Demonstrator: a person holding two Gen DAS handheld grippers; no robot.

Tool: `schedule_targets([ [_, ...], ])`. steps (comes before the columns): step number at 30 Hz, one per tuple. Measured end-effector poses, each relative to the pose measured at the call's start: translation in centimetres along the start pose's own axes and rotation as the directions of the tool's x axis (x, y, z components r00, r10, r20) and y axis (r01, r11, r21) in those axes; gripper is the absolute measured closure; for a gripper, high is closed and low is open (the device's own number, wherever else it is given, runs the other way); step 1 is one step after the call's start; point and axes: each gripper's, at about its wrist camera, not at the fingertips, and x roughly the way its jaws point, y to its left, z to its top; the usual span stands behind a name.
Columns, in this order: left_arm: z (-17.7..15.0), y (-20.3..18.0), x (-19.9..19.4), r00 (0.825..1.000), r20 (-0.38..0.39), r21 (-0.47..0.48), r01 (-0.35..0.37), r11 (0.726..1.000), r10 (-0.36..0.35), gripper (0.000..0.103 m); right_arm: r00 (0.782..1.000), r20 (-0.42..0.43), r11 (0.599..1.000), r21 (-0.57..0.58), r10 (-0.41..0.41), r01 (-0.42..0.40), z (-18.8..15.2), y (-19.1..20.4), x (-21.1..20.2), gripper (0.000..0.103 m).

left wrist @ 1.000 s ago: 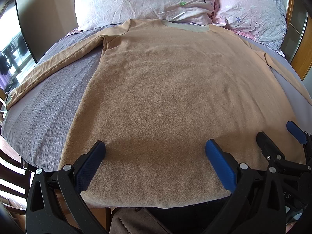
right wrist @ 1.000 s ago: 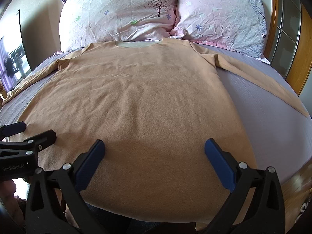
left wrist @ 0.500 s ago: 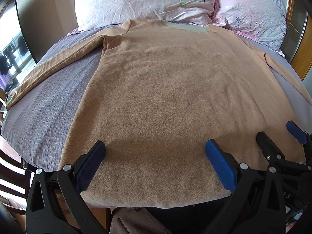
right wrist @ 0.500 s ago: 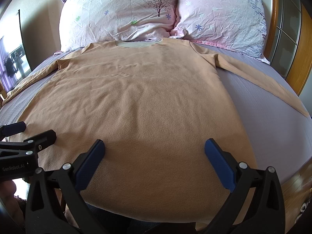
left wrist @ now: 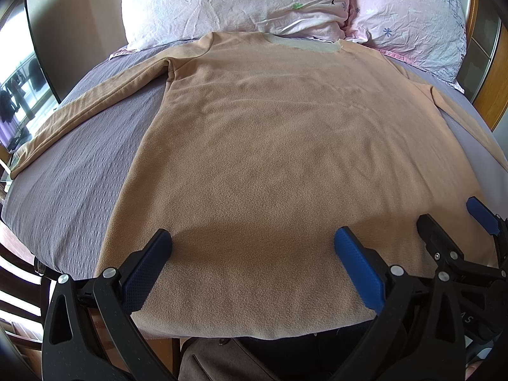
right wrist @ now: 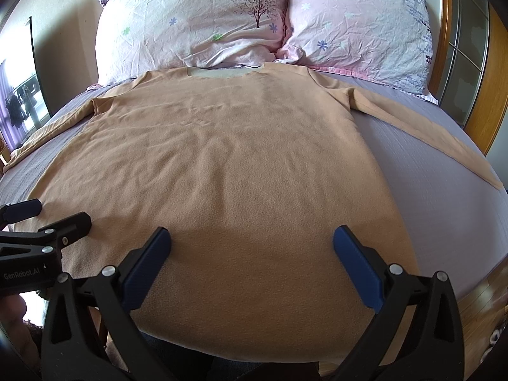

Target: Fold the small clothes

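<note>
The tan fleece long-sleeved shirt (left wrist: 285, 158) is lying flat, sleeves out, on the grey bed sheet (left wrist: 73, 184), hem hanging at the near edge. The left gripper (left wrist: 252, 263) and the right gripper (right wrist: 252, 263) are hovering spread wide, gripping nothing. Folding is not yet begun; the next move probably needs pinching a sleeve or hem corner.

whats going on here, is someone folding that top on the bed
Not yet. A tan long-sleeved top lies spread flat on the grey bed cover, neck toward the two floral pillows, both sleeves stretched out to the sides. A person holds the left hand-held gripper and the right hand-held gripper side by side over the hem end. Both are open and grip nothing, so no fold has been made.
</note>
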Motion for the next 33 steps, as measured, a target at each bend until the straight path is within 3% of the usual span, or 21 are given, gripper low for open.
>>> schedule_targets([
  [25, 0.0, 0.0, 0.0, 1.000, 0.012, 0.001, -0.003, 1.000, 0.003, 0.001, 0.999, 0.029, 1.000, -0.010, 0.015, -0.015, -0.2, -0.2, 0.1, 0.002],
  [29, -0.6, -0.1, -0.6, 0.998, 0.064, 0.009, -0.002, 1.000, 0.002, 0.001, 0.987, 0.130, 0.994, 0.037, 0.099, -0.104, 0.7, -3.9, -1.3, 0.002],
  [31, -0.9, -0.2, -0.8, 0.996, 0.092, 0.014, -0.001, 1.000, -0.001, 0.001, 0.982, 0.185, 0.988, 0.141, 0.033, -0.060, 1.8, -8.2, -2.4, 0.002],
  [33, -1.0, -0.2, -0.9, 0.991, 0.130, 0.021, 0.008, 1.000, -0.011, 0.001, 0.978, 0.197, 0.957, 0.289, -0.064, 0.005, 3.1, -14.2, -3.3, 0.002],
])
